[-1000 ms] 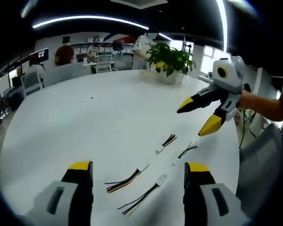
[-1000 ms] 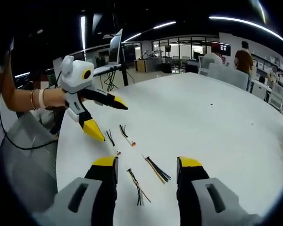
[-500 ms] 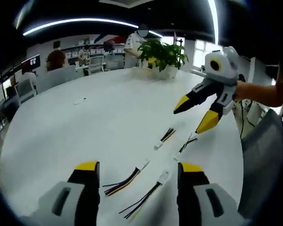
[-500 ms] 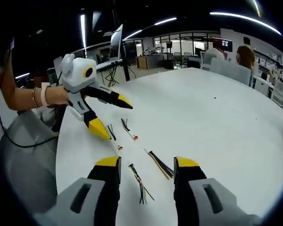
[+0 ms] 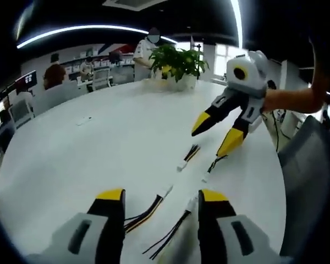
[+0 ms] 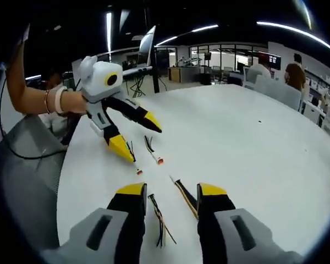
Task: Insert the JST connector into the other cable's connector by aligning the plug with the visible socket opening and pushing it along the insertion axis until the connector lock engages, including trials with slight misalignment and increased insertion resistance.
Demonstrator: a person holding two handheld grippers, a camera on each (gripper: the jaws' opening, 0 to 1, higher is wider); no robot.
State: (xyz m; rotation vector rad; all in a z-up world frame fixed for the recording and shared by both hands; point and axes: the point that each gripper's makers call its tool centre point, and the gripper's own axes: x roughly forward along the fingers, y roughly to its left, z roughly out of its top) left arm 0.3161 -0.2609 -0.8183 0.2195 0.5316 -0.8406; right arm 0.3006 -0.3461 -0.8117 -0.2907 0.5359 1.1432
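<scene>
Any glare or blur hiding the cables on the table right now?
Left gripper view: soft ceiling-light sheen on the white table, cables still readable, edges bent by fisheye. Right gripper view: even light, cables slightly soft, connector detail too small to tell.

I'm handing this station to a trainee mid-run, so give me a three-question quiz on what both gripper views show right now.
1. True or false: the left gripper already holds a cable.
2. Multiple choice: the cables lie A) on the white table, B) in a tray, C) on a chair.
3. Fill in: behind the table's far edge in the left gripper view stands a potted ____.

Key:
1. False. Its jaws stand apart with nothing between them, the cables lying loose beyond the tips. The right gripper is open too.
2. A. Four short wire pieces with connectors lie apart on the tabletop.
3. Plant.
</scene>
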